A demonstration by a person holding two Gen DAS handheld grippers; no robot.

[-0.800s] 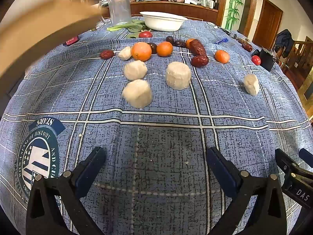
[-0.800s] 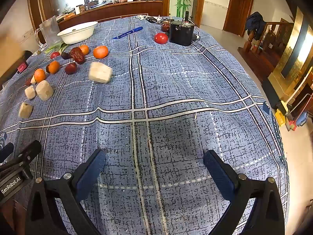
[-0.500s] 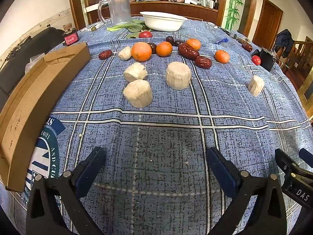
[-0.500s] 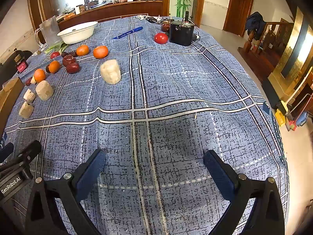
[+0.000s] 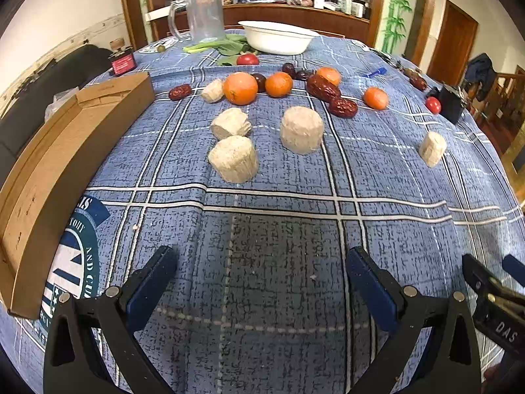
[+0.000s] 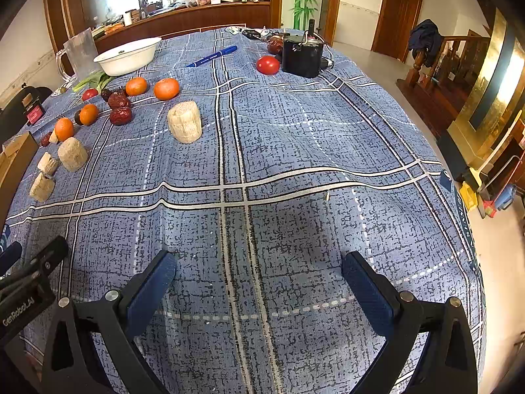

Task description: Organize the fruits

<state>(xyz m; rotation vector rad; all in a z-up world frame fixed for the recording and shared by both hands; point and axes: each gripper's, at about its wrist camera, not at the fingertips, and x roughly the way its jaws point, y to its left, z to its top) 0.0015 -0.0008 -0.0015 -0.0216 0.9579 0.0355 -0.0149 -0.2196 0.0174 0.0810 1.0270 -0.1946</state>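
We held the left gripper (image 5: pixel 262 282) and the right gripper (image 6: pixel 259 279) low over the table (image 6: pixel 295 164), fingers spread apart and empty. The oranges (image 5: pixel 240 87), red dates (image 5: pixel 343 107) and pale chunks (image 5: pixel 233 158) lay scattered ahead, beside a cardboard box (image 5: pixel 59 164) at the left edge.

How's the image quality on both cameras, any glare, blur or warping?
Left wrist: sharp, strong fisheye bending the cardboard box; window behind the pitcher is blown out. Right wrist: sharp, curved tablecloth lines, overexposed window top left, gripper shadow on the cloth.
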